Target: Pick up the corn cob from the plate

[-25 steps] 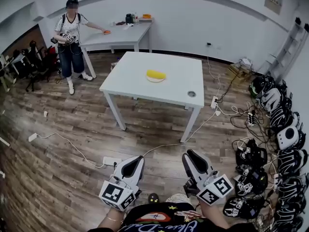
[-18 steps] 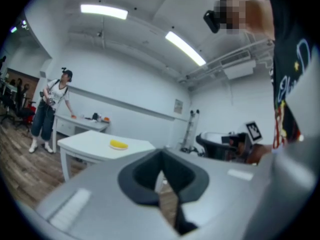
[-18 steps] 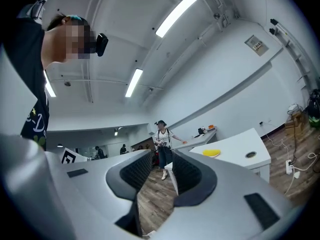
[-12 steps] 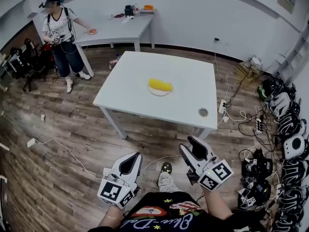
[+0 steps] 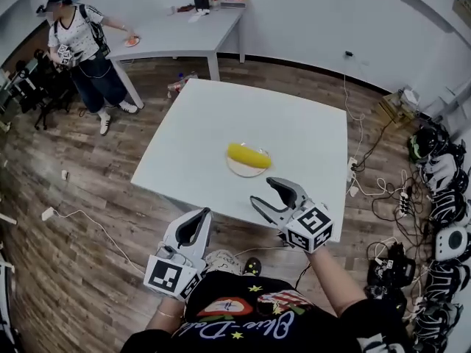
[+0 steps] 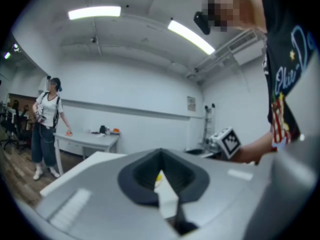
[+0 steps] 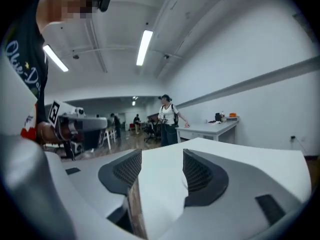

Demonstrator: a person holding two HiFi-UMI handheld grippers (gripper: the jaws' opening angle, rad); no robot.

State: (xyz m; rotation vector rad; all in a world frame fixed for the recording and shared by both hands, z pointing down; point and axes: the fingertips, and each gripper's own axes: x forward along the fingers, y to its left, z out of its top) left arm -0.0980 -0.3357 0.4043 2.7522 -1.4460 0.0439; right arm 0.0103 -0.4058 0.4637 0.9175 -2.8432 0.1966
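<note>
While the right gripper [image 5: 266, 194] hung over the near edge of the white desk [image 5: 294, 123], its jaws were opening with nothing between them, only bare desk top showing in the gap. The left gripper [image 5: 194, 225] was held lower, off the desk's near edge and above the wooden floor [image 5: 88, 219], its jaws closed together and empty.

A little past the right gripper's tips lay the corn cob [image 5: 248, 155], bright yellow and blunt-ended. It rested on its side across a small, pale round plate [image 5: 245, 170], with its left end reaching past the rim. Plate and cob sat near the middle of the desk, towards the near side, with clear white surface all round them.

Cables [image 5: 366, 157] trailed over the floor off the desk's right edge. At the far left a second person [image 5: 77, 46] stood beside another desk [image 5: 184, 31].

Each gripper's cube bore black-and-white square markers. Cursive lettering on the wearer's black shirt [image 5: 243, 322] was too cut off to read.
</note>
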